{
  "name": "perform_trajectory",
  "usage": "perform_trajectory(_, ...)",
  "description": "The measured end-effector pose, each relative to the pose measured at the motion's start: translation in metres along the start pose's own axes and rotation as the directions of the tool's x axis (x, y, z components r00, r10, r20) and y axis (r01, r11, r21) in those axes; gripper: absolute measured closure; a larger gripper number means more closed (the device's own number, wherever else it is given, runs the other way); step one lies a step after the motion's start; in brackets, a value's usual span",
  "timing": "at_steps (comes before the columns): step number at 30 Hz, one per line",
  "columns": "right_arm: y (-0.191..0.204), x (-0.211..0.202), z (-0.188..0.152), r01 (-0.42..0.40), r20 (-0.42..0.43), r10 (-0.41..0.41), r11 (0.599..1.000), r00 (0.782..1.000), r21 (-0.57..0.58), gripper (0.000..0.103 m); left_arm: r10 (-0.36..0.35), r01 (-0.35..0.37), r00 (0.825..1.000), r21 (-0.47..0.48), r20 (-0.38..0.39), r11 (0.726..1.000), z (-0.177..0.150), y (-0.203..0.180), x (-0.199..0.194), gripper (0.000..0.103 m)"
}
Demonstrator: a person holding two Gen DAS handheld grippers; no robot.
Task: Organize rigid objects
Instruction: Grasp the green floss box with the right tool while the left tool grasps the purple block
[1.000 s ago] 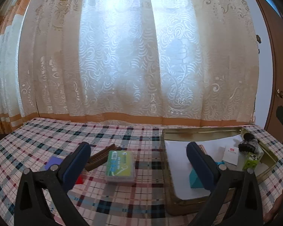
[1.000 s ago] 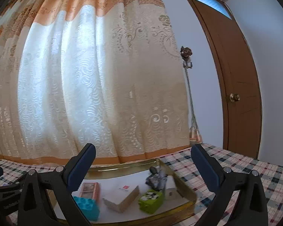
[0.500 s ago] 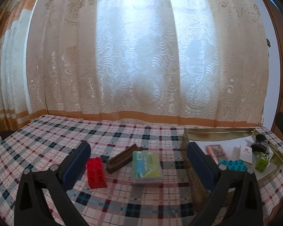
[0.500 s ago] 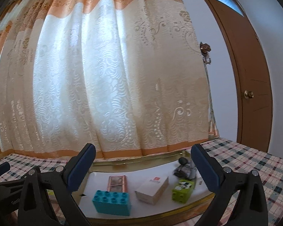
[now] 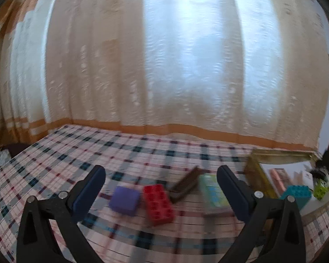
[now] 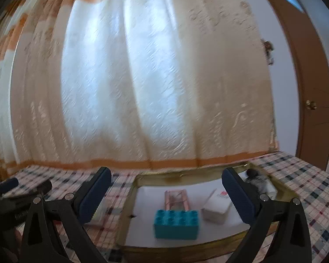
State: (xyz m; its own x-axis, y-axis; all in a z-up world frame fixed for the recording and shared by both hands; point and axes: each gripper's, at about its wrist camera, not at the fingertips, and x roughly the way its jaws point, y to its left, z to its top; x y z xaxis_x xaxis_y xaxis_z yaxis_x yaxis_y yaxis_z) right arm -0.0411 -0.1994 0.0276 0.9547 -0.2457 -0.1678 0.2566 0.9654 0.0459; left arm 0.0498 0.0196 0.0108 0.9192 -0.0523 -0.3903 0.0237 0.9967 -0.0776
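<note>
My left gripper [image 5: 161, 188] is open and empty above the plaid table. Between its fingers lie a purple block [image 5: 125, 199], a red brick [image 5: 158, 203], a brown comb-like bar [image 5: 185, 185] and a green-labelled box [image 5: 212, 192]. A gold tray [image 5: 255, 171] sits at the right. My right gripper [image 6: 166, 194] is open and empty over the same tray [image 6: 126, 210], which holds a teal brick [image 6: 176, 223], a pink case [image 6: 176, 199], a white box [image 6: 216, 206] and a dark toy [image 6: 255, 175].
A lace curtain hangs behind the table in both views. A brown door [image 6: 313, 100] stands at the right. The left gripper's handle [image 6: 13, 188] shows at the left of the right wrist view. A green block [image 5: 321, 188] lies in the tray.
My left gripper has swung left, bringing the purple block and red brick between its fingers. My right gripper has shifted left, so the tray now sits centred. Both stay open.
</note>
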Motion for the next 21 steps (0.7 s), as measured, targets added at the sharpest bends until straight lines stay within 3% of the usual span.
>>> perform_trajectory(12, 0.053, 0.023, -0.009, -0.117, -0.119, 0.105, 0.988, 0.987, -0.098, 0.001, 0.128, -0.144, 0.986, -0.144, -0.111, 0.979, 0.004, 0.079, 0.03, 0.0)
perform_trajectory(16, 0.076, 0.037, -0.012, -0.194, -0.196, 0.175, 0.977, 0.965, -0.085, 0.001, 0.131, -0.163, 0.977, -0.201, -0.166, 0.966, 0.0, 0.098, 0.037, 0.0)
perform_trajectory(21, 0.114, 0.061, -0.018, -0.248, -0.297, 0.201, 0.96, 0.934, -0.132, 0.001, 0.162, -0.205, 0.962, -0.19, -0.219, 0.96, -0.003, 0.104, 0.044, 0.0)
